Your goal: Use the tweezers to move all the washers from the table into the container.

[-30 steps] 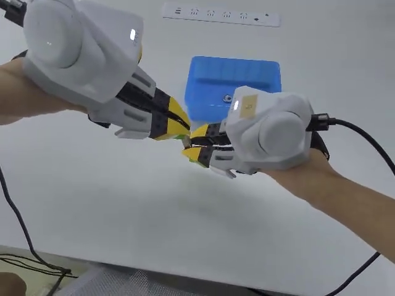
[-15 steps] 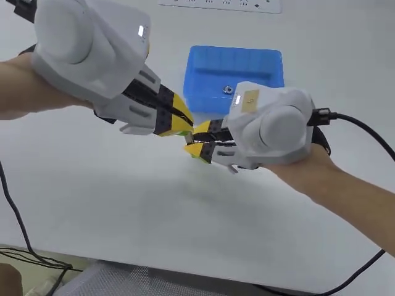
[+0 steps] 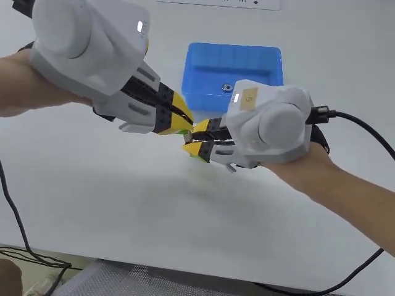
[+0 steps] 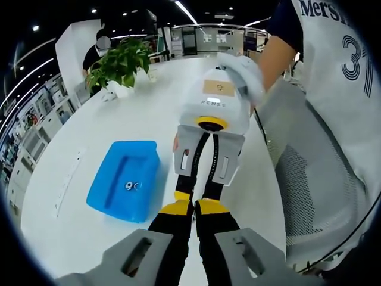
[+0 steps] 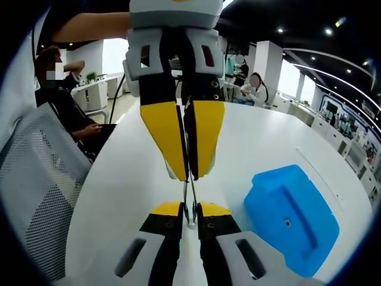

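White table (image 3: 92, 185) in a bright open-plan office, two claws nose to nose over one pair of tweezers.
Left claw (image 3: 184, 123) clenched on the thin steel tweezers (image 5: 189, 199), yellow pads (image 5: 164, 137) pressed flat on either side. Right claw (image 3: 196, 147) clamped on the same tweezers, tip to tip with the left, just above the table and near the front of the blue container (image 3: 232, 68). Washers (image 3: 227, 88) lying on the container's floor. Yellow sticker (image 3: 249, 98) on the right claw's white housing, mark too small to read; below it in the left gripper view, fine lettering, seemingly "KENSE". White jersey (image 4: 339, 71) printed with cropped "Mers" and a large "3". Potted plant (image 4: 119, 62) far back on the table.
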